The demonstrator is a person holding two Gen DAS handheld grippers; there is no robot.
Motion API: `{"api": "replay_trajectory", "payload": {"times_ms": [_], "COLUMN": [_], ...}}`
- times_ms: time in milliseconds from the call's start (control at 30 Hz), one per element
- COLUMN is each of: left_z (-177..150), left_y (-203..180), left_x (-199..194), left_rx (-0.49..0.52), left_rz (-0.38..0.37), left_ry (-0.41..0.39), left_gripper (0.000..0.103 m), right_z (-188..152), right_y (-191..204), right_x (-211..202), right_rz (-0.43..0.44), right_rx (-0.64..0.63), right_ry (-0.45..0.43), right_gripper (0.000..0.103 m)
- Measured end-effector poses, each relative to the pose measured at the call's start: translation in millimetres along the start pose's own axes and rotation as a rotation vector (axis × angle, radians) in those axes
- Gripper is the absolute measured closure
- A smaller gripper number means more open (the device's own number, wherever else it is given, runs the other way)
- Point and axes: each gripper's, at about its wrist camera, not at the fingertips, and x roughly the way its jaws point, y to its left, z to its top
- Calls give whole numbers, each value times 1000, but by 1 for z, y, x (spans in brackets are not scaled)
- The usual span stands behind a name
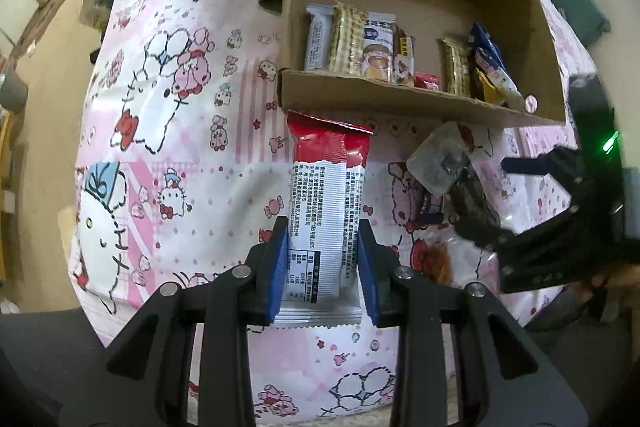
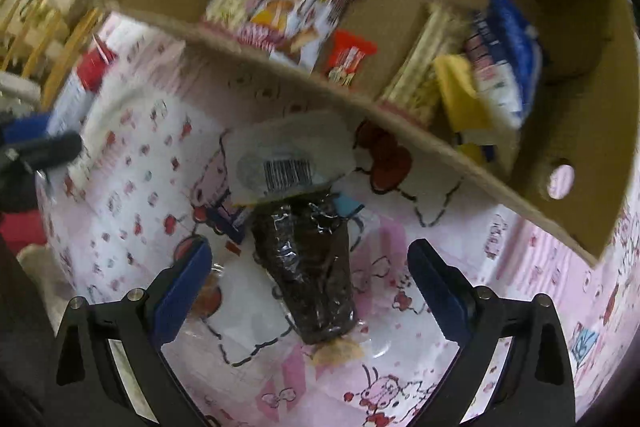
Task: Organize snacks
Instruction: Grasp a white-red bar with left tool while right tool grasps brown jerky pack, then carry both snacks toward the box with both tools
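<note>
Box (image 1: pixel 400 99) holds upright snack packs (image 1: pixel 360 43); left claw (image 1: pixel 323 247) clamps red-white pack (image 1: pixel 326 187); right claw (image 2: pixel 310 279) spread, empty.

Red-white snack bar (image 1: pixel 326 211) in left tool (image 1: pixel 323 259)

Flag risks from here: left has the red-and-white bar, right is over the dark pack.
1. The left gripper pinches only the lower end of the red-and-white bar; its long free end could droop and catch the cardboard box front wall.
2. The right gripper is open around the dark snack pack, whose crinkly film may slip.
</note>
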Motion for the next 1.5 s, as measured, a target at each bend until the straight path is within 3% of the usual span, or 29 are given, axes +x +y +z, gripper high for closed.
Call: {"api": "replay_trajectory", "payload": {"times_ms": [67,200,400,733,900,1033,1200,1400,1500], "left_z": [1,2,2,-1,-4,-4,9,50,72], "left_y": [2,4,5,4,5,6,2,-9,-14], "left_x": [1,8,9,0,-12,-31,-65,-97,-96], "left_rx": [-12,-35,-38,-40,-51,-55,-38,-10,14], "left_rz": [3,2,4,-7,-13,-90,-100,-59,-50], "left_ry": [1,9,7,-9,-29,-37,-138,-285,-288], "left_gripper": [75,75,75,75,75,75,75,75,75], "right_z": [1,3,-3,-27,-40,-50,-51,-33,-21], "right_y": [5,10,10,2,7,16,5,-45,-62], "right_x": [9,19,5,-43,-78,-116,-158,-188,-185], "right_rz": [-6,-37,16,97,152,210,219,213,213], "right_rx": [-35,-57,-73,-19,20,60,161,371,458], "right_ry": [21,25,-3,-79,-182,-302,-469,-629,-675], "right_gripper": [6,26,44,44,44,44,44,44,44]}}
